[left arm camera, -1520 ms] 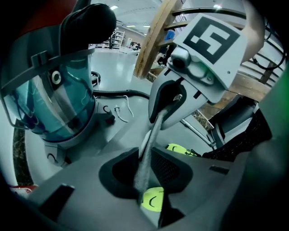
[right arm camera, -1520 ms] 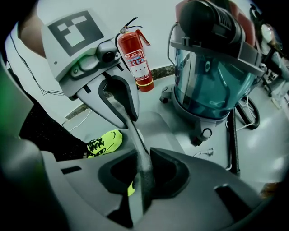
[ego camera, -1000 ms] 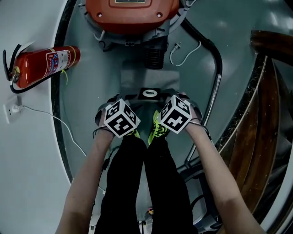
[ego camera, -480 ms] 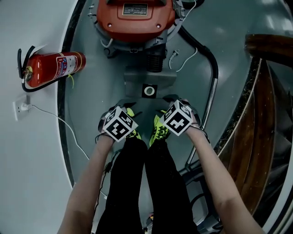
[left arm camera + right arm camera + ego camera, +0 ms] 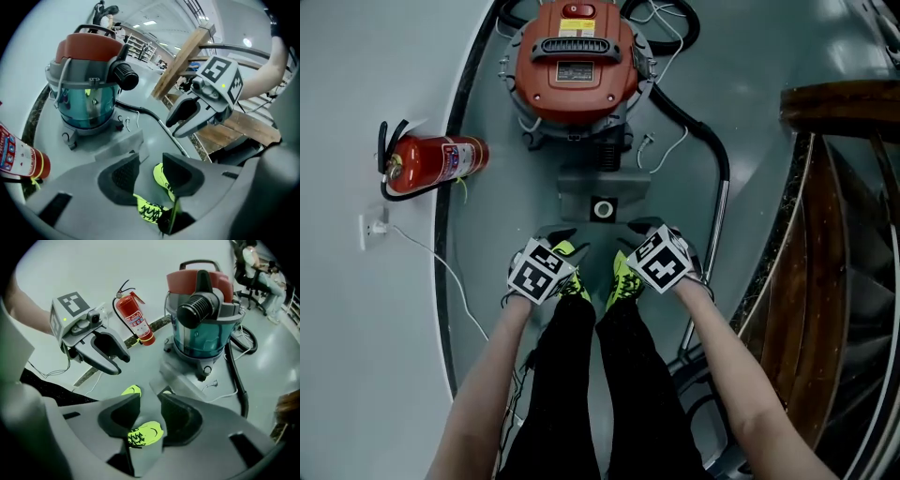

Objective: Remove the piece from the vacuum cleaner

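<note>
Partly, the grey piece (image 5: 118, 144) hides behind left tool (image 5: 150, 160).

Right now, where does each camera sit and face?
Head view: on the person's head, facing down at vacuum cleaner, arms, legs.
Left gripper view: on left gripper, facing the vacuum cleaner past open jaws.
Right gripper view: on right gripper, same; empty jaws have just been closing.
Shared by all three: vacuum cleaner, yellow shoes.
</note>
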Demonstrator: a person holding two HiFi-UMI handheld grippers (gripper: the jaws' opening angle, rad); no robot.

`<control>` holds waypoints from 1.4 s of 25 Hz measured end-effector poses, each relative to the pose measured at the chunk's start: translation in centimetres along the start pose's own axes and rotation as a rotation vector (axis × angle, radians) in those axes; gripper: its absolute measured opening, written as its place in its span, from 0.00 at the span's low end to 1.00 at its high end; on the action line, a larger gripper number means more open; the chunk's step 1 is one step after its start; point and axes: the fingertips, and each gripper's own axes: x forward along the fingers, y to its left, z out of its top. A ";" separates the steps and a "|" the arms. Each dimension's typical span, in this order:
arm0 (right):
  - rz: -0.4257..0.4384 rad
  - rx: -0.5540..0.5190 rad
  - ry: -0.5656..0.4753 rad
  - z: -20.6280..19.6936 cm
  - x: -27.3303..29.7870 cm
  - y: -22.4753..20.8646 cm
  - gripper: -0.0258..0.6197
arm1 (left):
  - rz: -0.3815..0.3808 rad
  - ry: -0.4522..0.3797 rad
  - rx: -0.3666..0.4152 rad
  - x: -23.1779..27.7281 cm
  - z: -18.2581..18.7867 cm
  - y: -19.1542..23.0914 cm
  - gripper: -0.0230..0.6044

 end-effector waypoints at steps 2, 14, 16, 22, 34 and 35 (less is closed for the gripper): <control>-0.018 0.028 -0.019 0.0 -1.3 0.4 0.20 | -0.005 -0.029 -0.021 -1.1 0.9 -0.9 0.20; 0.023 0.108 -0.088 0.6 -8.2 3.9 0.06 | -0.044 -0.077 -0.070 -6.7 3.0 -6.1 0.05; 0.028 0.122 -0.100 0.9 -9.6 4.6 0.06 | -0.037 -0.075 -0.066 -8.4 3.1 -7.0 0.05; 0.028 0.100 -0.122 1.9 -13.7 6.5 0.06 | -0.010 -0.091 -0.108 -12.4 4.2 -8.7 0.05; 0.072 0.084 -0.124 3.2 -21.2 10.8 0.06 | 0.071 -0.081 -0.130 -19.4 5.6 -10.4 0.05; 0.074 0.084 -0.129 3.4 -21.7 11.1 0.06 | 0.076 -0.085 -0.131 -20.2 5.8 -10.4 0.05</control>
